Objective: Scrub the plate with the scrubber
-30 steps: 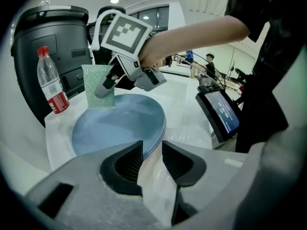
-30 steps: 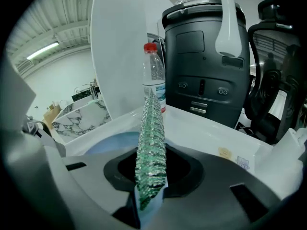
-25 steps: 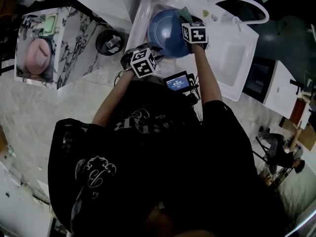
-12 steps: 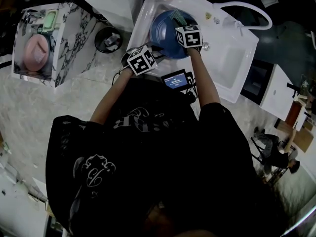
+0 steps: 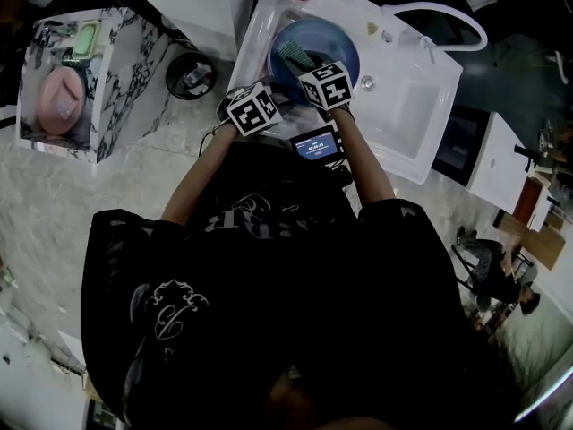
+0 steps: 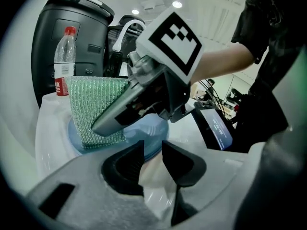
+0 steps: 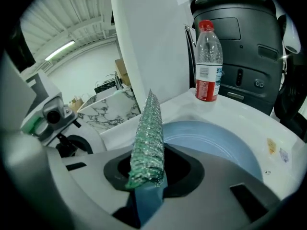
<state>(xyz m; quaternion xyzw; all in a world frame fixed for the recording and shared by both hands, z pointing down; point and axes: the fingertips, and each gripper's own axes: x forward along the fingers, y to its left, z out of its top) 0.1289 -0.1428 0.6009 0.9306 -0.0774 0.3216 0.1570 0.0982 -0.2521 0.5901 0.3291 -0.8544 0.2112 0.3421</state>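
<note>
A blue plate (image 5: 329,36) lies in the white sink (image 5: 414,97). My right gripper (image 5: 303,68) is shut on a green mesh scrubber (image 5: 290,55), which rests over the plate's left part. In the right gripper view the scrubber (image 7: 148,133) stands up between the jaws, with the plate (image 7: 211,143) behind it. My left gripper (image 5: 269,88) sits at the plate's near-left rim. In the left gripper view its jaws (image 6: 152,158) stand almost together where the plate's rim (image 6: 149,131) meets them. Just ahead, the right gripper (image 6: 100,124) presses the scrubber (image 6: 91,107) on the plate.
A water bottle with a red cap (image 7: 208,61) stands on the sink's far edge, before a black appliance (image 7: 242,37). A white hose (image 5: 448,9) arcs over the sink. To the left are a black round holder (image 5: 190,74) and a marbled box (image 5: 63,97). A small screen (image 5: 318,143) sits near.
My right gripper has carried the scrubber leftward and nearer across the plate. The left gripper has stayed at the plate's near rim.
</note>
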